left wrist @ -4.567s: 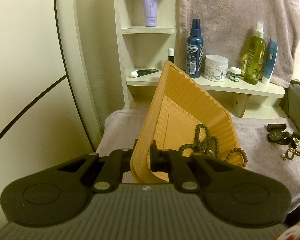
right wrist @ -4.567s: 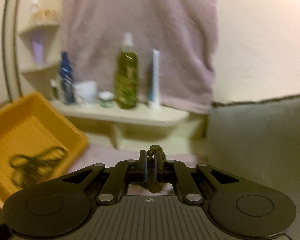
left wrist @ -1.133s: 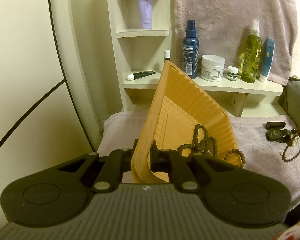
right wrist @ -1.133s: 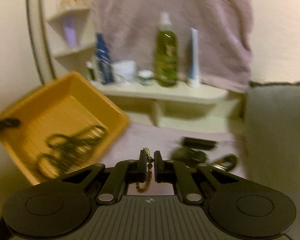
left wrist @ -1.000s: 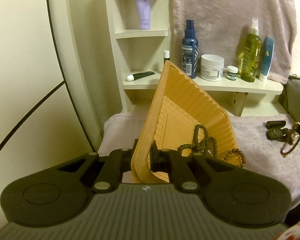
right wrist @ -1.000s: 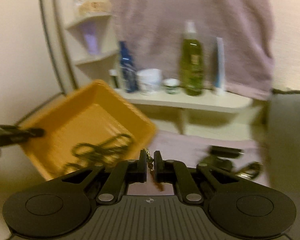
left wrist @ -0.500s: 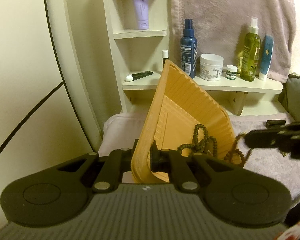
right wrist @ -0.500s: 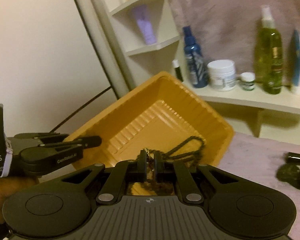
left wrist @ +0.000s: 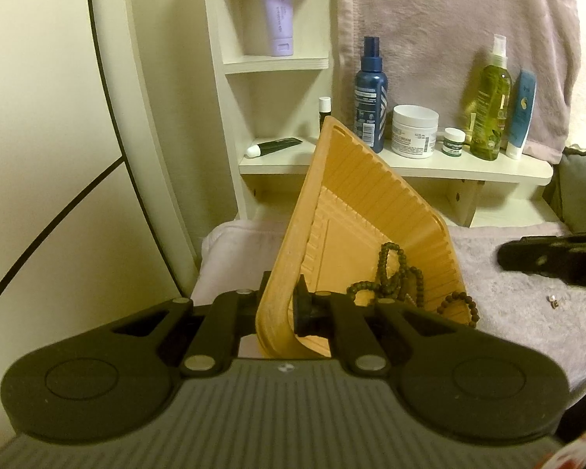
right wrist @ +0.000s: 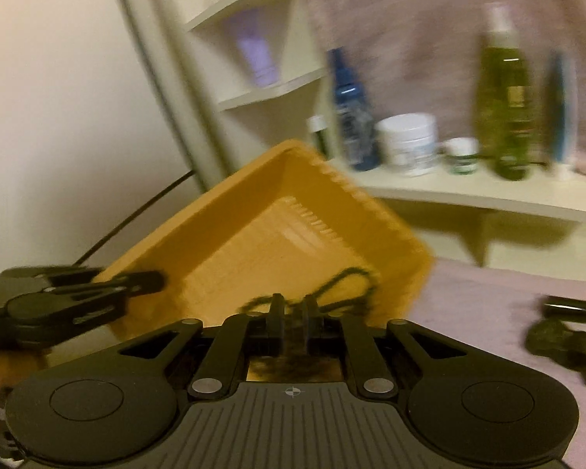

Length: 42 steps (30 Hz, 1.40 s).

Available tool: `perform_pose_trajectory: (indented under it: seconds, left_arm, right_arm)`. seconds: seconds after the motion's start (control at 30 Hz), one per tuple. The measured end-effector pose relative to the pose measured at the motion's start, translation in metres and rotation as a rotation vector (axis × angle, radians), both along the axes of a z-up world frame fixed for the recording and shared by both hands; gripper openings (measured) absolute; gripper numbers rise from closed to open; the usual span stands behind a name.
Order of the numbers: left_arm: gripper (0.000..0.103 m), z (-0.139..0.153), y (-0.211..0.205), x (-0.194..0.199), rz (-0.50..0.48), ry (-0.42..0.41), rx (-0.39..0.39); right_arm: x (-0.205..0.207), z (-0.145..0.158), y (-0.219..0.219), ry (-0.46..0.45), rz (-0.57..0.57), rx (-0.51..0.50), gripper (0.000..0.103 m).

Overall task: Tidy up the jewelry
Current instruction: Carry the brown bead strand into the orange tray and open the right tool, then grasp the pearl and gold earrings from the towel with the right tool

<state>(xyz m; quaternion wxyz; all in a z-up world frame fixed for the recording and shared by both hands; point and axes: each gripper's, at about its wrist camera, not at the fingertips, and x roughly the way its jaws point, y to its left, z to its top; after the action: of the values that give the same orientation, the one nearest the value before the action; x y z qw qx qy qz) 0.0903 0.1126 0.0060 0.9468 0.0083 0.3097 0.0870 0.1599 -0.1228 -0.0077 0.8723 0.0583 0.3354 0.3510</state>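
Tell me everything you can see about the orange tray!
The orange tray looks like thin plastic, roughly rectangular with ribbed, slanted walls, a stepped ridged floor and a rounded rim. It is tipped up steeply, one far corner high, its low side toward the fuzzy pinkish cloth. The left tongs are shut on its near rim. Dark bead strands lie in a tangle at its low end, one loop of brown beads near the edge.

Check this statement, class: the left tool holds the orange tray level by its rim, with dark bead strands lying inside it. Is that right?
Not quite. The left tool does grip the orange tray by its rim, and the dark bead strands lie inside, but the tray is tilted steeply, not level. The left wrist view shows this.
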Motion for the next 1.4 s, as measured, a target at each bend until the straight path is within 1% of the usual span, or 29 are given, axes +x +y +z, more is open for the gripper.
perform_pose_trajectory:
  seconds: [0.1,0.17,0.23,0.3,0.33,0.5,0.6,0.8,0.9,1.1,1.17,1.23,1.4]
  left_arm:
    - [0.007,0.000,0.000,0.001,0.001,0.001,-0.002]
    - [0.007,0.000,0.001,0.001,0.001,0.003,-0.002]
    - [0.007,0.000,0.001,0.001,0.001,0.005,-0.003]
    - [0.007,0.000,0.001,0.002,0.001,0.007,-0.004]
    - [0.007,0.000,0.001,0.002,0.001,0.006,-0.004]
    - [0.007,0.001,0.000,0.002,-0.001,0.007,0.000]
    - [0.007,0.000,0.000,0.002,-0.002,0.011,0.000]
    - [0.007,0.001,0.000,0.004,0.000,0.016,0.001]
    - [0.007,0.001,0.000,0.004,0.000,0.016,0.001]
    - [0.007,0.002,-0.001,0.006,-0.001,0.020,0.006]
    - [0.007,0.002,-0.001,0.006,-0.001,0.020,0.008]
    - [0.007,0.002,-0.001,0.006,0.001,0.021,0.008]
    - [0.007,0.002,-0.002,0.007,0.003,0.024,0.010]
  right_arm:
    - [-0.001,-0.004,-0.028,-0.011,-0.103,-0.021,0.014]
    - [-0.002,-0.008,-0.045,-0.024,-0.166,-0.058,0.017]
    - [-0.002,-0.013,-0.060,-0.033,-0.225,-0.110,0.028]
    - [-0.003,-0.019,-0.075,-0.037,-0.276,-0.153,0.036]
    - [-0.004,-0.022,-0.080,-0.035,-0.292,-0.171,0.037]
    - [-0.008,-0.039,-0.099,-0.027,-0.347,-0.268,0.037]
    - [-0.007,-0.052,-0.104,-0.016,-0.358,-0.289,0.037]
    - [-0.002,-0.071,-0.101,-0.031,-0.331,-0.341,0.037]
    - [0.002,-0.079,-0.101,-0.027,-0.322,-0.347,0.037]
    - [0.008,-0.089,-0.095,-0.051,-0.283,-0.359,0.037]
    - [0.011,-0.092,-0.094,-0.056,-0.279,-0.365,0.035]
    - [0.014,-0.094,-0.093,-0.053,-0.281,-0.365,0.030]
    - [0.018,-0.098,-0.093,-0.058,-0.274,-0.362,0.026]
